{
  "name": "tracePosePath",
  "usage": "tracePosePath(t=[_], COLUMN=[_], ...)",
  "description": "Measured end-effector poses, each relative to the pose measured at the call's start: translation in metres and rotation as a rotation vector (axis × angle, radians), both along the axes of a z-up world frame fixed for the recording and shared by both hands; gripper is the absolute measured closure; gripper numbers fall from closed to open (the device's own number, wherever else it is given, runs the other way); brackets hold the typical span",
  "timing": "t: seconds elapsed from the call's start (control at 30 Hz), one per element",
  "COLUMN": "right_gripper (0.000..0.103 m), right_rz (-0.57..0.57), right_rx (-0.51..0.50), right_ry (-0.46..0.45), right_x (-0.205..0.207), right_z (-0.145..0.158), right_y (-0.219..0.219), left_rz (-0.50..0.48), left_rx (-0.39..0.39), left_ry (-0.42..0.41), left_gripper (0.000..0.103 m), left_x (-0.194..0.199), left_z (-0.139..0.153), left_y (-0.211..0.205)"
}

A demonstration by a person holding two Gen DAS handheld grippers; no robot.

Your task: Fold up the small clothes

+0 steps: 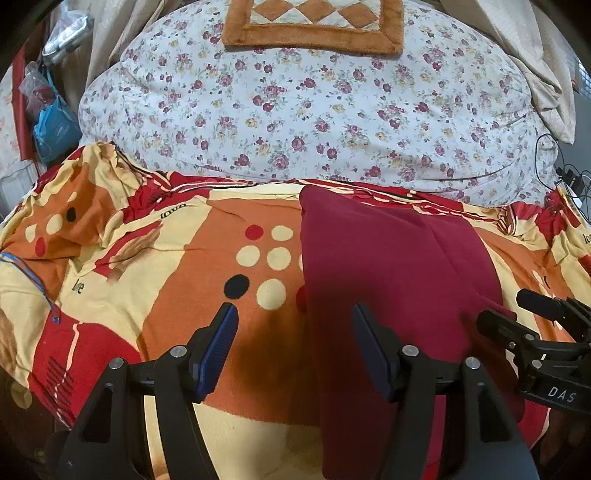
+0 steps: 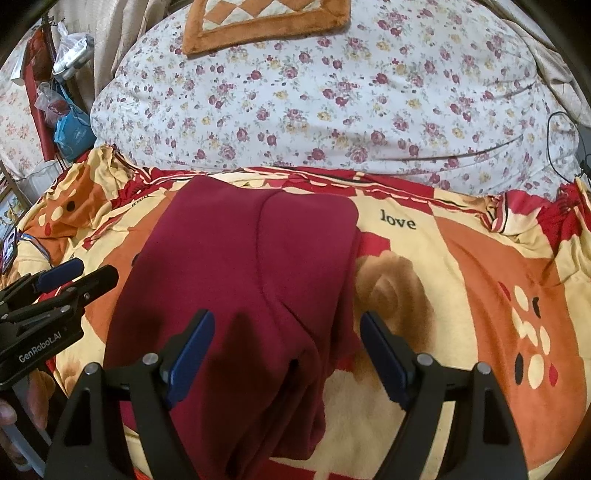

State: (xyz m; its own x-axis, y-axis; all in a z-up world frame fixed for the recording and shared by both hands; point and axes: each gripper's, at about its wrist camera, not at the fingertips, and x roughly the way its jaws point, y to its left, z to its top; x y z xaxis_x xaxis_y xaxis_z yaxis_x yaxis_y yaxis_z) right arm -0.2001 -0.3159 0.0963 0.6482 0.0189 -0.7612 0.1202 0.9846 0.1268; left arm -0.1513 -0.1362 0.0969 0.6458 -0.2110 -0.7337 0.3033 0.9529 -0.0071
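A dark red garment (image 1: 388,266) lies folded lengthwise on the patterned bedsheet (image 1: 184,258); it also shows in the right wrist view (image 2: 240,266). My left gripper (image 1: 293,321) is open and empty, hovering over the garment's left edge. My right gripper (image 2: 286,328) is open and empty above the garment's near right part. The right gripper also shows at the right edge of the left wrist view (image 1: 517,306), and the left gripper at the left edge of the right wrist view (image 2: 88,271). The garment's near end hangs over the bed edge.
A floral quilt (image 1: 314,110) is piled behind the garment, with an orange bordered mat (image 1: 314,33) on it. Plastic bags (image 1: 55,122) hang at the far left. Black cables (image 1: 565,177) lie at the right. The sheet (image 2: 461,277) stretches out to the garment's right.
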Motion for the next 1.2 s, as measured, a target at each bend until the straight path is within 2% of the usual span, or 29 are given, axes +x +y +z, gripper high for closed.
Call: tracePosePath(t=[1.2], right_gripper=[0.017], right_rz=[0.005], right_rx=[0.01], right_ry=[0.014], right_x=[0.0079], right_z=[-0.0027], right_y=[0.0033], left_rz=[0.002], left_rx=[-0.019], left_ry=[0.026], left_gripper=[0.048], left_x=[0.0087], left_z=[-0.0084], left_y=[0.0006])
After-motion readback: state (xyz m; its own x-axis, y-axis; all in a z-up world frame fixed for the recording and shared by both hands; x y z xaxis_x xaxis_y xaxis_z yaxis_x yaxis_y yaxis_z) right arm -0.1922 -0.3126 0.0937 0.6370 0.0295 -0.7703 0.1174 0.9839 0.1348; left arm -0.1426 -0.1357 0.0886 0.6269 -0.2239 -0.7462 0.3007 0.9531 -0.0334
